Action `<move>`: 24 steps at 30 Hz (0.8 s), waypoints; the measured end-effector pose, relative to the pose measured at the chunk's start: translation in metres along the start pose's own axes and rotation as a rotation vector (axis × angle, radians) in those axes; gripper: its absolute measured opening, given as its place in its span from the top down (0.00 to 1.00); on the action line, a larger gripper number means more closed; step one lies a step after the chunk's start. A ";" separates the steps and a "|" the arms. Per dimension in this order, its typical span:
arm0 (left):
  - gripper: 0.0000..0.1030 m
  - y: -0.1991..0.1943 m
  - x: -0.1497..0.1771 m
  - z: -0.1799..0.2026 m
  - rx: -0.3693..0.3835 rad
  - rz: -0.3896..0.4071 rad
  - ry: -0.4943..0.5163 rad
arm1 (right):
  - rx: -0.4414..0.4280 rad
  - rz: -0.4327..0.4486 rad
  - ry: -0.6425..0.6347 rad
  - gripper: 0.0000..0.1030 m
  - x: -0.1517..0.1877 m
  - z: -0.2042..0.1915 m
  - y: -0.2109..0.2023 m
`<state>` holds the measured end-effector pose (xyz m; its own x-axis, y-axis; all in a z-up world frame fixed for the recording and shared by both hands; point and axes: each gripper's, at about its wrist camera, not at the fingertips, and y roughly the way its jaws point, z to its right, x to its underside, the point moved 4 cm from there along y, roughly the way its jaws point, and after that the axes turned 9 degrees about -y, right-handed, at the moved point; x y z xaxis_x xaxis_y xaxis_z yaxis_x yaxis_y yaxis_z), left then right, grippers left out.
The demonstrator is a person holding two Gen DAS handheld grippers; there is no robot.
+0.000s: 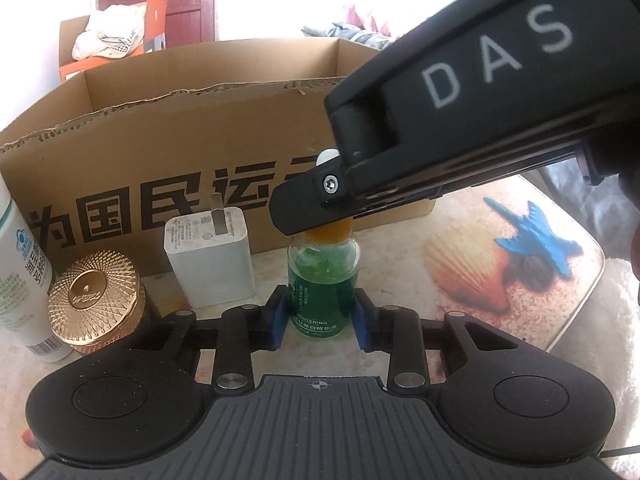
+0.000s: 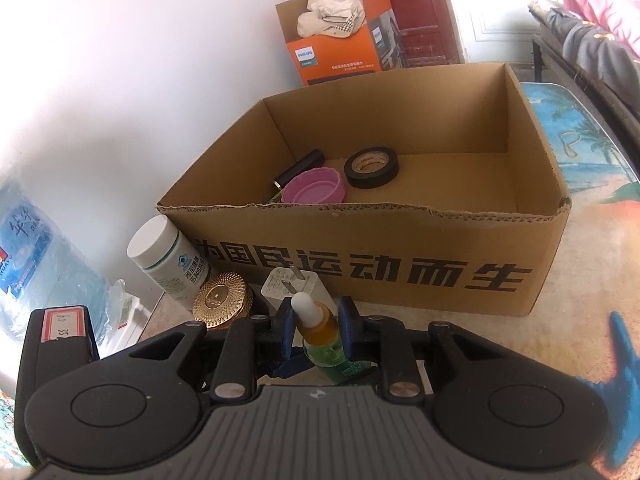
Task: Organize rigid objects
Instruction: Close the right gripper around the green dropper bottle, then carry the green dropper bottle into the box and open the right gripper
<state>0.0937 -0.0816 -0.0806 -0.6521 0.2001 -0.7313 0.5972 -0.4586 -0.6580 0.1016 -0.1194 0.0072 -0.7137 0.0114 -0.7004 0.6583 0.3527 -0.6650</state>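
A small green dropper bottle with an orange collar and white bulb stands on the table in front of the cardboard box. My left gripper has its blue pads on either side of the bottle's base, with small gaps. My right gripper comes from above and is closed on the bottle's orange neck. In the left wrist view the right gripper's body hides the bottle's top. The box holds a black tape roll, a purple lid and a dark tube.
A white charger, a gold-lidded jar and a white bottle stand left of the dropper bottle. An orange Philips box stands behind the cardboard box. The table mat with shell and starfish print extends right.
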 end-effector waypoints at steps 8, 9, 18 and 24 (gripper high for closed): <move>0.69 -0.010 -0.002 0.001 0.004 0.005 -0.001 | -0.003 0.007 0.005 0.76 0.000 -0.001 -0.007; 0.69 -0.012 -0.003 0.002 0.005 0.007 0.000 | -0.004 0.010 0.004 0.76 0.000 -0.002 -0.008; 0.69 -0.029 -0.003 0.007 -0.003 0.027 0.014 | -0.015 0.041 0.003 0.76 0.000 -0.006 -0.024; 0.69 -0.038 -0.003 0.012 -0.008 0.049 0.024 | -0.017 0.064 -0.010 0.76 -0.002 -0.012 -0.035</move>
<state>0.0677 -0.0751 -0.0509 -0.6107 0.1981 -0.7667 0.6318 -0.4617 -0.6226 0.0769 -0.1205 0.0345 -0.6675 0.0248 -0.7442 0.6985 0.3670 -0.6143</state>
